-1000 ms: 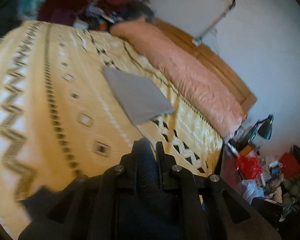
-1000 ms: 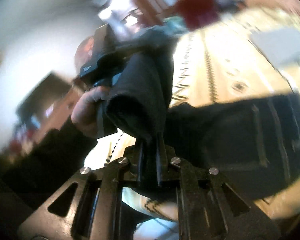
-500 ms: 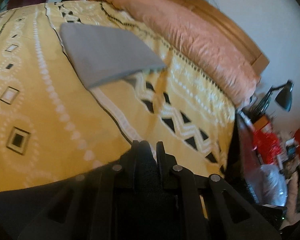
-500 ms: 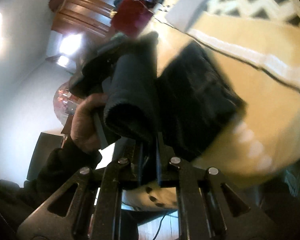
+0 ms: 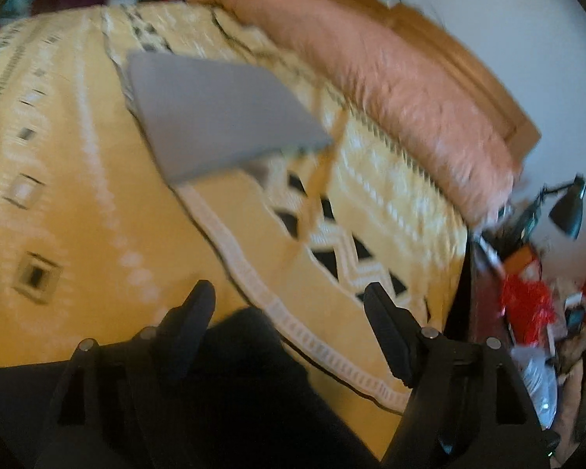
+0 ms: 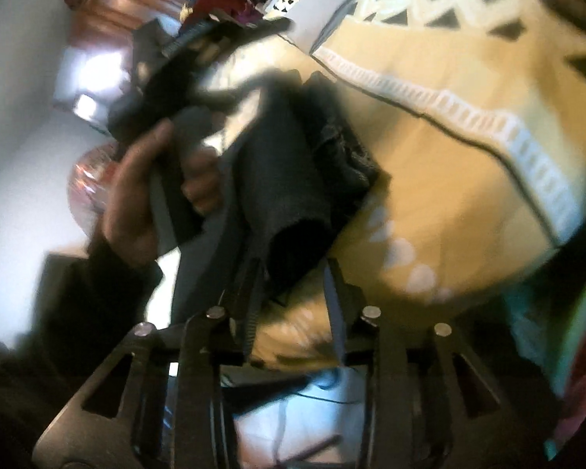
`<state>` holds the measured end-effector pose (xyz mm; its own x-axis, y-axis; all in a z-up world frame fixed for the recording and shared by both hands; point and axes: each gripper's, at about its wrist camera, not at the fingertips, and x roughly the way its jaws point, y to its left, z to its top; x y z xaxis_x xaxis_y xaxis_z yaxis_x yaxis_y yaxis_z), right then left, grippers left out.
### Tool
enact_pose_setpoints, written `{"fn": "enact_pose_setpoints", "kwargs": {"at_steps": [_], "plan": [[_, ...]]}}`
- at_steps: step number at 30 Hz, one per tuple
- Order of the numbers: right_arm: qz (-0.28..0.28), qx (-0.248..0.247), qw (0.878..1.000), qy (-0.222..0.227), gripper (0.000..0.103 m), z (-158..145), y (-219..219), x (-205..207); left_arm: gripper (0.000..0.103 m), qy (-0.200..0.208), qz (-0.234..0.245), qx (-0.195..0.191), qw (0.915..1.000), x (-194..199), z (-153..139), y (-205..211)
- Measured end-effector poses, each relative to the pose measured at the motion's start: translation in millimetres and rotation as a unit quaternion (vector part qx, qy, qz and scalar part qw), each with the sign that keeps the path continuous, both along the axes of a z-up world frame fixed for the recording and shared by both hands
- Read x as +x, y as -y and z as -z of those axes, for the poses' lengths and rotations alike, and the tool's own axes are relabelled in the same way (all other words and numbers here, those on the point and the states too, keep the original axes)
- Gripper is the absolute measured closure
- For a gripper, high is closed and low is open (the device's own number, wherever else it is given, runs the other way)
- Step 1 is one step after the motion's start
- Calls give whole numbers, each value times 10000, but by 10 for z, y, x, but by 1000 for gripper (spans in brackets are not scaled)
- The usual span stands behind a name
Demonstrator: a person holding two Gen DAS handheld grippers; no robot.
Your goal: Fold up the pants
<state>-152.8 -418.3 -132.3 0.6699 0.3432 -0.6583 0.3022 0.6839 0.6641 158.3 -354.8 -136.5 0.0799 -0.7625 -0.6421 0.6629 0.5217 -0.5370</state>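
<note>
Both grippers opening — left gripper [image 5: 289, 293] apart, right gripper [image 6: 293, 269] loosening over pants [image 6: 293, 179].

Both fisheye views are smeared with motion blur and bent at dark rounded edges, warm daylight on the bedspread [image 5: 97, 203], a window [image 6: 93, 78] glaring white.

Dark pants [image 6: 293, 179] — near-black fabric, bunched w/ folded layers, lying on the yellow patterned bedspread [image 6: 449, 156] near its edge — one thick fold sticking up, open end toward the camera.
</note>
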Motion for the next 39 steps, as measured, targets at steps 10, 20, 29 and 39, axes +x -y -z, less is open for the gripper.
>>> {"fn": "enact_pose_setpoints", "kwargs": {"at_steps": [10, 20, 29, 39], "plan": [[-656, -498, 9965, 133, 71, -123, 495, 1404, 23, 610, -789, 101, 9950, -172, -345, -1686], [-1039, -458, 9935, 17, 92, 247, 594, 1697, 23, 388, -1094, 218, 9930, -228, -25, -2255], [-901, -631, 9939, 11, 80, 363, 693, 1542, 23, -157, -1445, 311, 9889, -146, 274, -2627], [-1271, 221, 9873, -927, 32, 537, 804, 1645, 30, -1391, -1070, -177, 9843, -63, 882, -2794]]}}
